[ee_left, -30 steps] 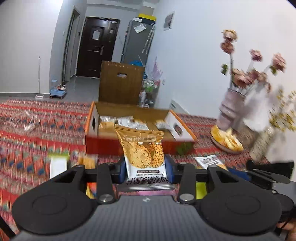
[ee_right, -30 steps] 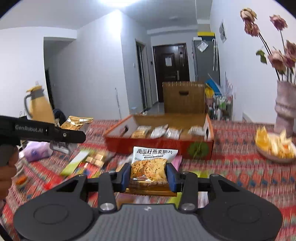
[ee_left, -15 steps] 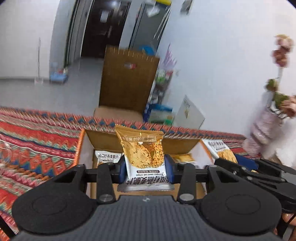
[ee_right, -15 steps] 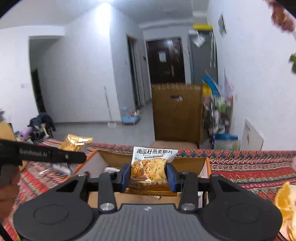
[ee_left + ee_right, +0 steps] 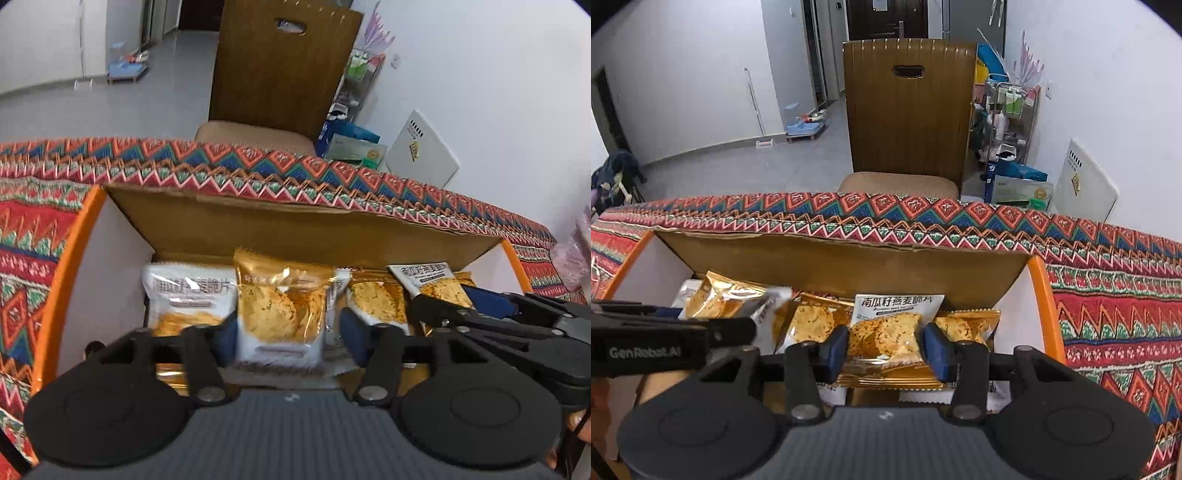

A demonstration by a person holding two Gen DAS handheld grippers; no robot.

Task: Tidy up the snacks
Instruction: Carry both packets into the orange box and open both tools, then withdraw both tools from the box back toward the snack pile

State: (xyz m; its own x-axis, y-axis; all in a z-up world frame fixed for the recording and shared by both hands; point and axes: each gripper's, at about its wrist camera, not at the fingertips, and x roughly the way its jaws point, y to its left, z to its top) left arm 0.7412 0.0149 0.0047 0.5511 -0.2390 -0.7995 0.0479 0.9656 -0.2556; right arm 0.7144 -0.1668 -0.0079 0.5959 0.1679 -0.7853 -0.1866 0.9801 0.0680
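Observation:
An orange-rimmed cardboard box (image 5: pixel 70 251) lies on the patterned cloth, with several oat-crisp packets standing in it. My left gripper (image 5: pixel 288 338) is tipped down into the box. Its jaws are opening, and a gold-and-white packet (image 5: pixel 280 314) stands between the pads with a gap at the right pad. My right gripper (image 5: pixel 885 349) hangs over the right half of the box (image 5: pixel 1043 295). Its jaws are starting to open, but both pads still touch a white-topped packet (image 5: pixel 886 328). In the left wrist view, the right gripper's arm reaches in from the right.
The table carries a red zigzag cloth (image 5: pixel 1108 314). Past its far edge stands a brown chair (image 5: pixel 908 110). A white board (image 5: pixel 1086 184) and a cluttered shelf cart (image 5: pixel 1008 110) are against the right wall. The box's back cardboard wall (image 5: pixel 295 229) rises behind the packets.
Both grippers travelled forward from over the table to above the box and tipped down into it. The left jaws widened off their packet, and the right pads barely moved.

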